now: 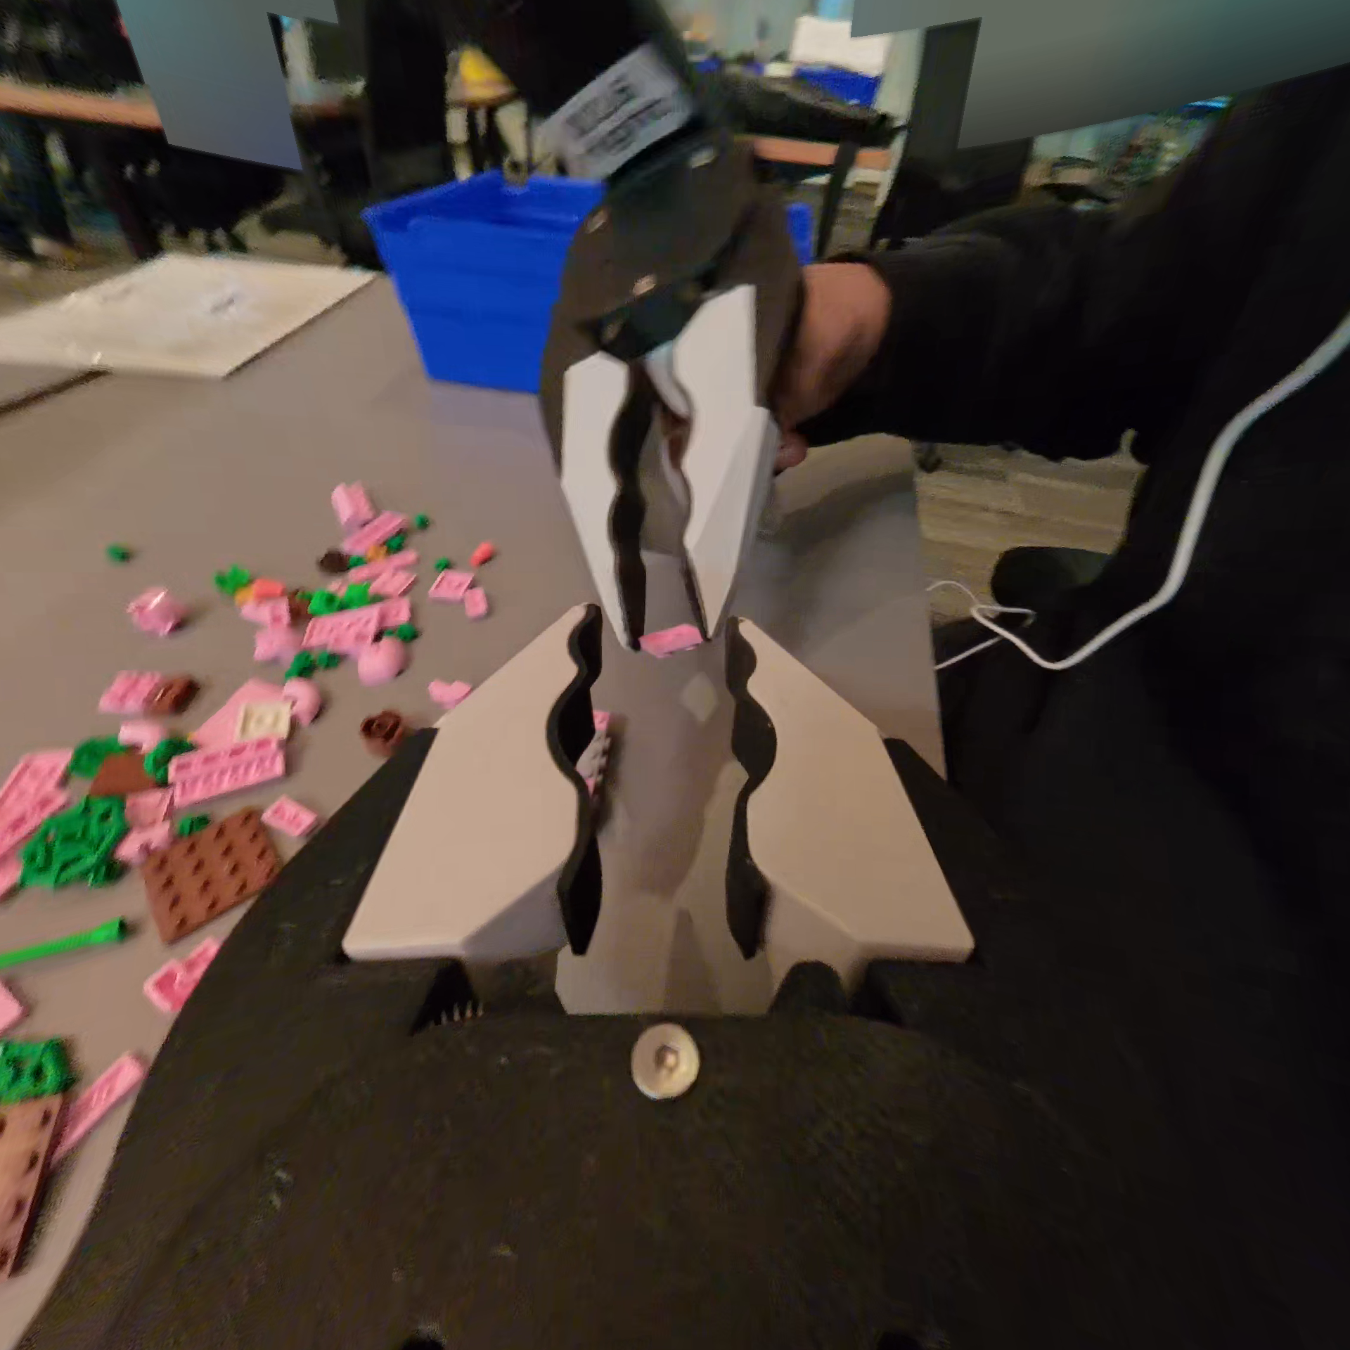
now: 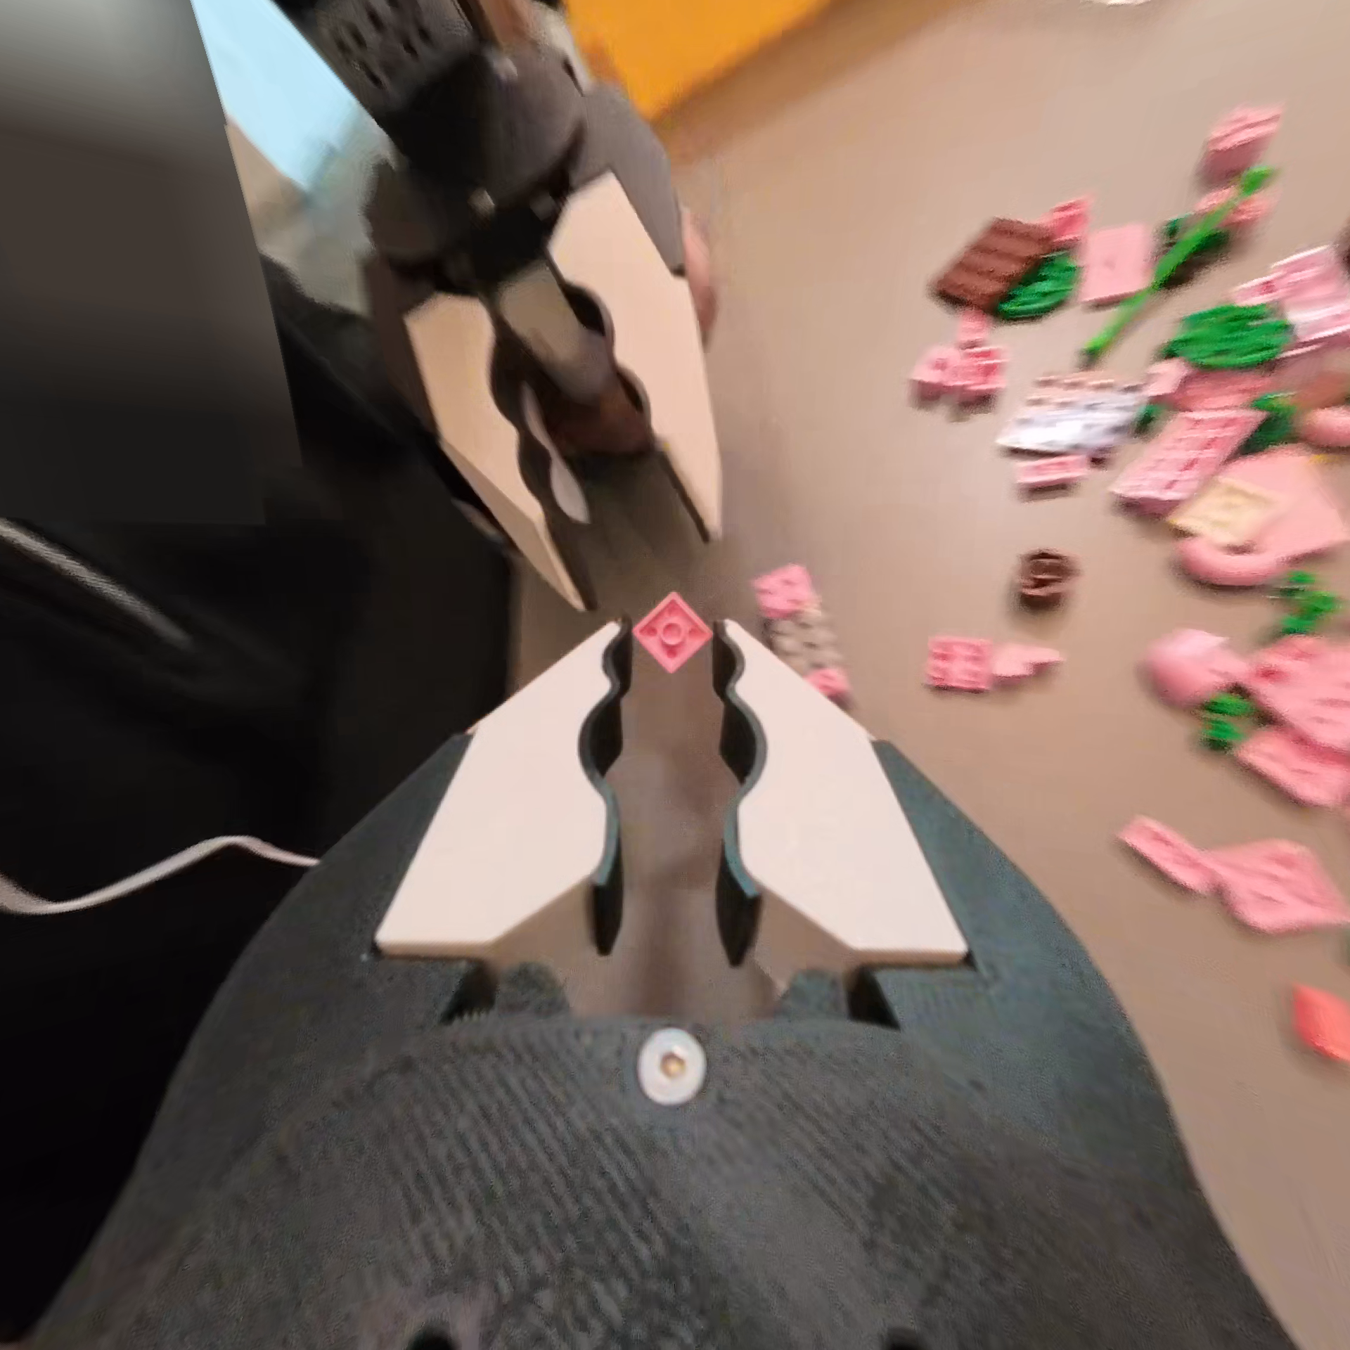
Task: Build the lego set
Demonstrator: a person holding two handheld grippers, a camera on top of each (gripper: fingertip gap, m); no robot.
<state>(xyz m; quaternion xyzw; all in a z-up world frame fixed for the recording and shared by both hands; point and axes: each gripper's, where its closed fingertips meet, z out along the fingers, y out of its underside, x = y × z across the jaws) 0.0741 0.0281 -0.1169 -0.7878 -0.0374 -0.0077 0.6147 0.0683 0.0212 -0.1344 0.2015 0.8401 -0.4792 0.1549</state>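
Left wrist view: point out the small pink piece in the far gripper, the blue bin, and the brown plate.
small pink piece (image 1: 668,640), left wrist view, its visible flat side between the gripper tips.
blue bin (image 1: 478,281), left wrist view, front wall.
brown plate (image 1: 208,873), left wrist view, middle of the studded top.

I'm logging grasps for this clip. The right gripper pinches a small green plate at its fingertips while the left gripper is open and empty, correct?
Not quite: the small plate in the right gripper is pink, not green, as both wrist views show. The left gripper is indeed open and empty.

loose pieces (image 1: 241,701) on table (image 1: 219,453) | bin (image 1: 482,277) behind them
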